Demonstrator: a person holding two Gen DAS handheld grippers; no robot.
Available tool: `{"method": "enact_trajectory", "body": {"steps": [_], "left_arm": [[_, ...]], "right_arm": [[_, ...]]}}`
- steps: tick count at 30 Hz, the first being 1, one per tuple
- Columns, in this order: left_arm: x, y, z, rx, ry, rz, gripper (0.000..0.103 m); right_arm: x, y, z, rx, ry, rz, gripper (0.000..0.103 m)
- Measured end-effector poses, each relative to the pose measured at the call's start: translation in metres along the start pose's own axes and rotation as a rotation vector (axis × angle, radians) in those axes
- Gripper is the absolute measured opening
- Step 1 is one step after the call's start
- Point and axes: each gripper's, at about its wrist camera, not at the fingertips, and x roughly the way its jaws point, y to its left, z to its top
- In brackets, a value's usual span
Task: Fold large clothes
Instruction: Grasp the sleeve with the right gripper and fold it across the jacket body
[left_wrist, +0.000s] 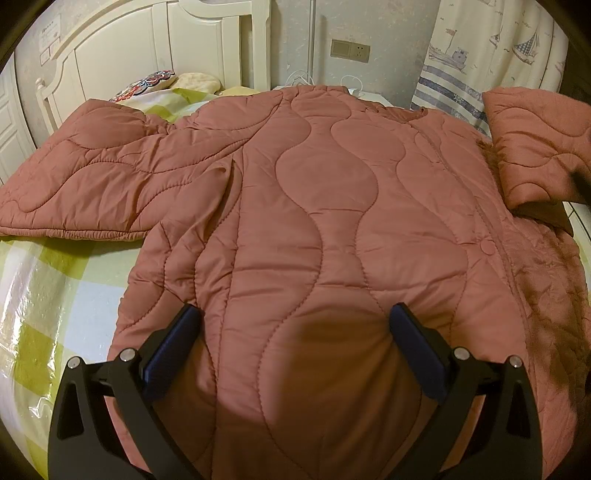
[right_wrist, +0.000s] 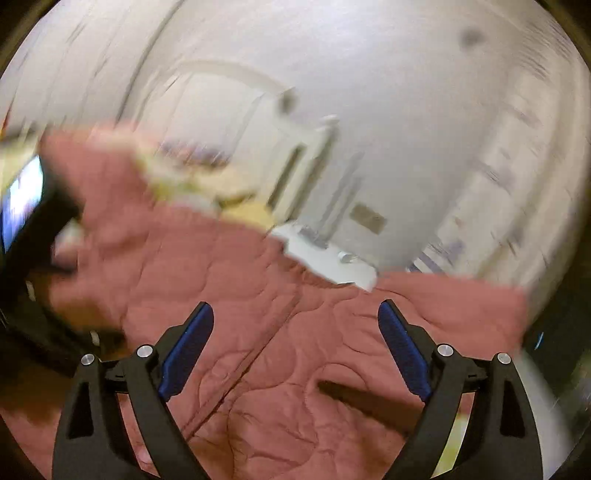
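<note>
A large pink quilted jacket (left_wrist: 332, 206) lies spread on the bed, front up. Its left sleeve (left_wrist: 85, 177) stretches out flat to the left. Its right sleeve (left_wrist: 535, 147) is raised at the right edge of the view, beside something dark. My left gripper (left_wrist: 295, 317) is open and empty, just above the jacket's lower hem. In the right wrist view, which is blurred by motion, my right gripper (right_wrist: 295, 314) is open and empty above the same jacket (right_wrist: 236, 295).
A green and white checked bedsheet (left_wrist: 48, 295) covers the bed. Pillows (left_wrist: 166, 83) and a white headboard (left_wrist: 147, 40) stand at the far left. A sailboat curtain (left_wrist: 498, 48) hangs at the back right. A white nightstand (right_wrist: 325, 258) stands behind the jacket.
</note>
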Motion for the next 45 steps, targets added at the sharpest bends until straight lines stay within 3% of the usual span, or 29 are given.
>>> {"method": "enact_trajectory", "body": {"steps": [1,2,4,5,6,7,9,10,12,15,17,18,21,25,27,28,29,32,36,38,40,42,45], "left_arm": [[0.000,0.000,0.000,-0.001,-0.001,-0.001,0.101],[0.000,0.000,0.000,-0.001,-0.001,-0.001,0.101],[0.000,0.000,0.000,-0.002,-0.001,-0.002,0.101],[0.000,0.000,0.000,-0.001,-0.001,-0.001,0.101],[0.000,0.000,0.000,-0.001,-0.001,-0.001,0.101],[0.000,0.000,0.000,-0.001,-0.001,-0.001,0.101],[0.000,0.000,0.000,-0.001,-0.001,0.000,0.101],[0.000,0.000,0.000,-0.001,-0.001,-0.001,0.101],[0.000,0.000,0.000,-0.002,-0.001,-0.002,0.101],[0.000,0.000,0.000,-0.001,-0.001,-0.002,0.101],[0.000,0.000,0.000,-0.002,-0.001,-0.002,0.101],[0.000,0.000,0.000,-0.002,-0.002,-0.002,0.101],[0.000,0.001,0.000,-0.002,-0.002,-0.003,0.101],[0.000,0.000,0.000,-0.002,-0.002,-0.002,0.101],[-0.001,0.000,0.000,-0.003,-0.003,-0.004,0.101],[-0.001,0.001,0.000,-0.004,-0.003,-0.005,0.101],[-0.001,0.001,0.001,-0.006,-0.004,-0.008,0.101],[-0.001,0.001,0.001,-0.008,-0.005,-0.011,0.101],[-0.002,0.002,0.000,-0.010,-0.007,-0.015,0.101],[-0.002,0.003,-0.001,-0.019,-0.015,-0.026,0.101],[-0.003,0.007,-0.003,-0.051,-0.034,-0.044,0.101],[-0.003,0.006,-0.003,-0.042,-0.039,-0.032,0.101],[0.001,0.001,-0.001,-0.032,-0.028,-0.007,0.101]], "right_arm": [[-0.019,-0.037,-0.006,0.146,-0.067,-0.069,0.077],[-0.034,-0.044,-0.005,0.248,-0.116,-0.123,0.078],[-0.057,-0.122,-0.028,0.603,-0.207,-0.236,0.079],[-0.060,-0.146,-0.038,0.706,-0.205,-0.265,0.079],[-0.057,-0.183,-0.058,0.849,-0.152,-0.326,0.083],[-0.041,-0.203,-0.064,0.895,-0.069,-0.348,0.083],[0.003,-0.228,-0.072,0.897,0.153,-0.299,0.083],[0.022,-0.230,-0.071,0.879,0.216,-0.252,0.083],[0.050,-0.213,-0.055,0.813,0.241,-0.168,0.083],[0.081,-0.154,-0.020,0.658,0.237,-0.021,0.087],[0.104,-0.107,-0.003,0.510,0.284,0.133,0.089],[0.113,-0.087,-0.001,0.457,0.306,0.165,0.089],[0.109,-0.061,0.005,0.354,0.319,0.140,0.089],[0.120,-0.113,-0.015,0.523,0.345,-0.003,0.089],[0.142,-0.149,-0.045,0.644,0.453,-0.018,0.089],[0.155,-0.160,-0.065,0.665,0.553,0.040,0.090],[0.164,-0.150,-0.072,0.641,0.593,0.079,0.091],[0.152,-0.160,-0.064,0.550,0.559,0.115,0.090],[0.129,-0.197,-0.059,0.715,0.405,0.075,0.090],[0.142,-0.199,-0.072,0.751,0.414,0.070,0.090],[0.153,-0.177,-0.091,0.710,0.488,0.048,0.091],[0.147,-0.170,-0.083,0.692,0.417,0.034,0.091],[0.150,-0.178,-0.088,0.735,0.416,0.039,0.091]]}}
